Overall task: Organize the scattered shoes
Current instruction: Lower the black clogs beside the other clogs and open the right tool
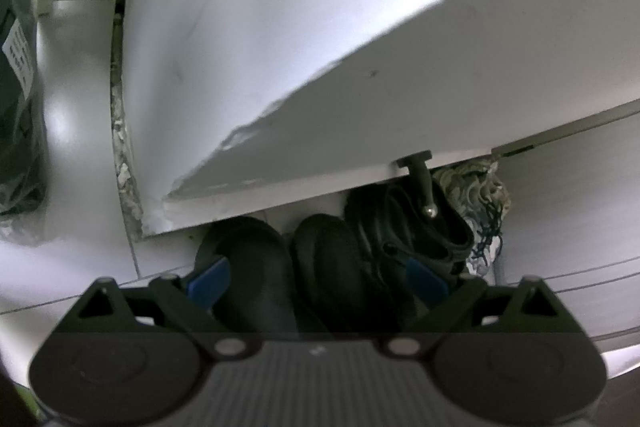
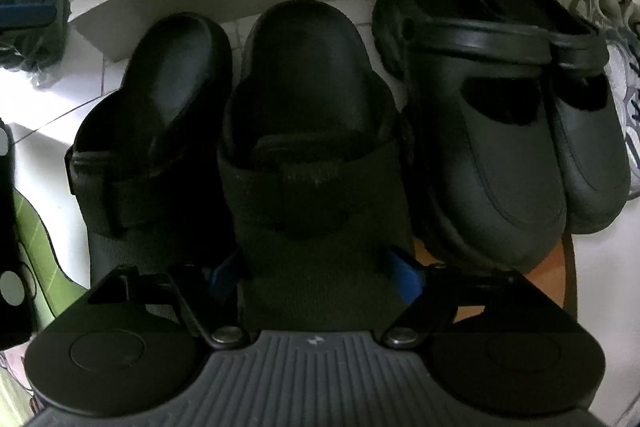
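Black slide sandal [image 2: 316,131] between right gripper [image 2: 316,277] jaws; pads flanking toe

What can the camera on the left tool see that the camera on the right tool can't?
Only the left camera shows the big white cabinet door hanging open above the shoes, and a dark plastic bag off to the side.

Only the right camera shows the shoes from right above: the strap of the black sandal sitting between the right tool pads, the pair of dark clogs whole, and a green mat.

Both show two black sandals side by side, the clogs, a laced sneaker and the door's metal knob.
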Demonstrator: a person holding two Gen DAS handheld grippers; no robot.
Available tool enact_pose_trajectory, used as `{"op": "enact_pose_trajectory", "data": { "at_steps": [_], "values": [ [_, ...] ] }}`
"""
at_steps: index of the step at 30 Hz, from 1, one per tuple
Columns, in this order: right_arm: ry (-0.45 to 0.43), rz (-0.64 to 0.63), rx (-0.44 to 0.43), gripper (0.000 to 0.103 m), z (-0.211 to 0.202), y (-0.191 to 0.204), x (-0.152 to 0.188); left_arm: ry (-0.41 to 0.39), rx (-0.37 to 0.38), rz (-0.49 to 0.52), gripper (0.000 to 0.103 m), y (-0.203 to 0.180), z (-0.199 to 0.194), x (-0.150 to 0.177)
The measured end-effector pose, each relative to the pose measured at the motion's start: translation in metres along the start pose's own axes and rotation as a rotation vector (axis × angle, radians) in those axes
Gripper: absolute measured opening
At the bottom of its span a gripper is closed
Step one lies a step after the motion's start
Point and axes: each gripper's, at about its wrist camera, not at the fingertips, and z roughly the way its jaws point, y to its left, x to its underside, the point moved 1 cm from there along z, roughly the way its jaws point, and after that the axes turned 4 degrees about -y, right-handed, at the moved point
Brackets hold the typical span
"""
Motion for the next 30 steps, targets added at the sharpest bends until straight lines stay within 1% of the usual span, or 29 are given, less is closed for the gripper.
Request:
{"op": "enact_pose_trajectory", "data": {
  "at_steps": [3,6,9,11,14,16,20,22,26,30],
  "values": [
    [-0.032,0.01,0.005,0.08,-0.004,0.001,-0.002,-0.005,-0.002,-0.005,0.097,0.001,-0.001,0.0],
    [-0.039,0.044,0.001,0.081,-0.009,-0.002,-0.005,-0.008,-0.006,-0.007,0.097,0.0,-0.002,-0.001],
    [-0.058,0.019,-0.01,0.082,-0.02,0.001,-0.008,-0.01,-0.009,-0.003,0.097,-0.001,-0.002,0.0],
    [-0.065,0.012,-0.008,0.086,-0.029,0.001,-0.007,-0.012,-0.011,0.001,0.097,-0.002,-0.003,0.0],
    [-0.066,0.011,0.007,0.086,-0.04,0.001,-0.009,-0.016,-0.015,0.003,0.097,-0.002,-0.003,-0.001],
    [-0.07,0.014,0.0,0.086,-0.049,0.001,-0.009,-0.018,-0.017,0.004,0.097,-0.002,-0.003,-0.001],
    [-0.064,-0.003,-0.068,0.086,-0.065,0.011,-0.011,-0.02,-0.02,0.006,0.097,-0.002,-0.002,-0.001],
    [-0.045,-0.002,-0.123,0.086,-0.065,0.02,-0.012,-0.018,-0.018,0.009,0.097,-0.003,-0.002,-0.001],
    [0.014,0.01,-0.196,0.087,-0.048,0.037,-0.011,-0.015,-0.015,0.007,0.097,-0.002,-0.002,-0.002],
    [0.059,0.018,-0.227,0.087,-0.03,0.049,-0.007,-0.012,-0.01,-0.004,0.097,0.0,-0.002,-0.003]
  ]
}}
